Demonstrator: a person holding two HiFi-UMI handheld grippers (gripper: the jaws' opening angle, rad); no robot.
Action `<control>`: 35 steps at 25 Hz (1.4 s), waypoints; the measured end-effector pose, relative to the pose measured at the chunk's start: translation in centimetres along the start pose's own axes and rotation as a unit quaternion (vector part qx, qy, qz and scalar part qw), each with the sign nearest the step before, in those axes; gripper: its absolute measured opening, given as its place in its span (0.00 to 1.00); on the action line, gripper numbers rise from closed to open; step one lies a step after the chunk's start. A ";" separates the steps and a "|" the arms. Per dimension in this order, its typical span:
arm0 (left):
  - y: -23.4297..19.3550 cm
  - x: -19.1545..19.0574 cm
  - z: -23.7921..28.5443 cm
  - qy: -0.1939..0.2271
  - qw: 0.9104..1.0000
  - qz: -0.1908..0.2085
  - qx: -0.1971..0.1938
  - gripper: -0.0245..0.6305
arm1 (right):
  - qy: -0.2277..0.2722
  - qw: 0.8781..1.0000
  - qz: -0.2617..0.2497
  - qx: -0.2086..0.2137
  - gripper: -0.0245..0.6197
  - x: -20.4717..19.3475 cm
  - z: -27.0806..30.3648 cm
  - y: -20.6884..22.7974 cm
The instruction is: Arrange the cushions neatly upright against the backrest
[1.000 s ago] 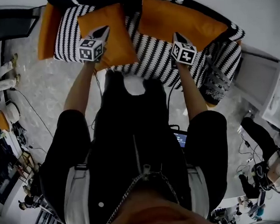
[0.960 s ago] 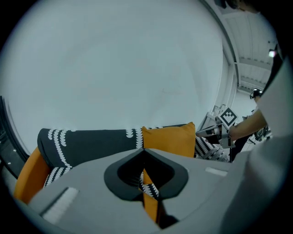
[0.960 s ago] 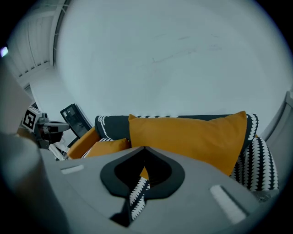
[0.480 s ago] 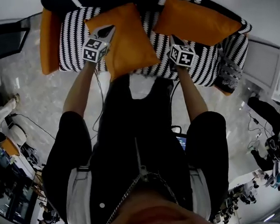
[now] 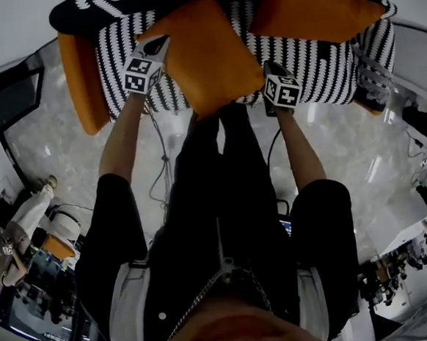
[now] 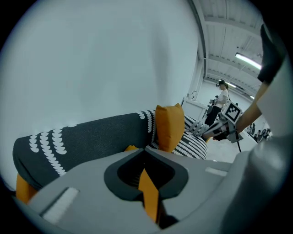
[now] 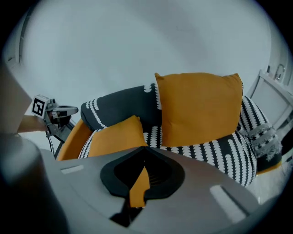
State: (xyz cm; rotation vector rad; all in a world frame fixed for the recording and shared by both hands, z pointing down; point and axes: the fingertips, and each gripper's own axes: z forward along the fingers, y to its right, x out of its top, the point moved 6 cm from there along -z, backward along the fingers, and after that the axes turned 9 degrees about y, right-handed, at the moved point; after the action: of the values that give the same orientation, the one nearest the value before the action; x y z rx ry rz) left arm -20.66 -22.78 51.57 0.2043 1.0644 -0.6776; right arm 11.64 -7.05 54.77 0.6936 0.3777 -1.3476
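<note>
Sofa: rear cushion upright | front cushion: clamped by left gripper, right gripper

**No readable writing in view**

I can find no words, numbers or brand names to read anywhere in these views. The only sign-like marks are the black-and-white square patterns on the left marker cube and the right marker cube. They are blocky codes with no letters or digits. The far background at both sides is too small and dark for me to make out any print.
</note>
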 end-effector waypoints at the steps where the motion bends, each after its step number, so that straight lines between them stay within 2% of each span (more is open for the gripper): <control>1: -0.5 -0.5 0.6 -0.002 1.000 0.003 -0.007 0.05 | -0.007 1.000 0.006 -0.008 0.04 -1.3 0.4 -0.1; 3: -1.9 -1.6 1.5 -0.011 1.000 0.011 -0.018 0.05 | -0.025 0.999 0.015 -0.016 0.04 -4.1 1.4 -0.7; 5: -3.1 -2.4 2.6 -0.022 0.999 0.019 -0.025 0.05 | -0.056 0.998 0.017 -0.004 0.05 -6.9 2.7 -1.2; 7: -4.6 -2.9 4.2 -0.028 0.999 0.035 -0.024 0.05 | -0.092 0.995 0.024 0.012 0.09 -9.4 4.1 -1.3; 9: -6.7 -3.6 5.6 -0.036 0.998 0.053 -0.023 0.07 | -0.102 0.993 0.053 0.006 0.16 -11.4 5.4 -1.6; 11: -8.8 -4.8 6.7 -0.050 0.997 0.058 -0.028 0.13 | -0.091 0.992 0.085 -0.015 0.27 -13.1 6.3 -1.9; 12: -9.6 -5.5 7.2 -0.060 0.996 0.059 -0.031 0.17 | -0.084 0.991 0.101 -0.021 0.28 -13.9 6.5 -2.1; 14: -11.1 -6.7 8.1 -0.085 0.993 0.066 -0.041 0.25 | -0.078 0.987 0.136 -0.023 0.36 -15.5 6.8 -2.9; 17: -13.0 -8.2 9.6 -0.121 0.986 0.097 -0.062 0.37 | -0.072 0.979 0.189 -0.027 0.44 -17.5 6.9 -4.5; 18: -13.5 -8.6 10.2 -0.133 0.983 0.104 -0.071 0.43 | -0.066 0.975 0.209 -0.035 0.49 -18.1 6.8 -4.9; 20: -14.2 -9.6 11.6 -0.153 0.979 0.108 -0.085 0.47 | -0.049 0.959 0.273 -0.053 0.60 -19.4 6.7 -4.9; 21: -14.6 -10.1 12.3 -0.159 0.978 0.106 -0.086 0.47 | -0.038 0.946 0.317 -0.061 0.69 -20.0 6.8 -4.6; 23: -15.6 -11.0 13.3 -0.170 0.977 0.096 -0.089 0.47 | -0.021 0.914 0.399 -0.072 0.75 -21.0 7.2 -4.2; 25: -16.3 -12.2 13.9 -0.191 0.973 0.081 -0.104 0.47 | -0.014 0.893 0.443 -0.073 0.76 -22.3 7.6 -5.0; 29: -16.9 -14.8 16.4 -0.241 0.957 0.052 -0.151 0.52 | -0.003 0.871 0.486 -0.077 0.77 -24.3 9.1 -5.8; 31: -17.1 -15.9 17.1 -0.251 0.953 0.028 -0.166 0.55 | 0.006 0.859 0.507 -0.070 0.76 -24.9 9.8 -5.6; 35: -17.4 -17.2 17.3 -0.259 0.943 -0.066 -0.197 0.51 | 0.008 0.853 0.522 -0.019 0.74 -25.6 10.8 -5.3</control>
State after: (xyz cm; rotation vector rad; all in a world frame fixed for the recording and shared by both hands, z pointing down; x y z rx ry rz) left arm -23.65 -37.42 77.59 -0.3804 0.6847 -0.5791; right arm -0.25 4.89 77.47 0.7099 -0.0014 -0.2907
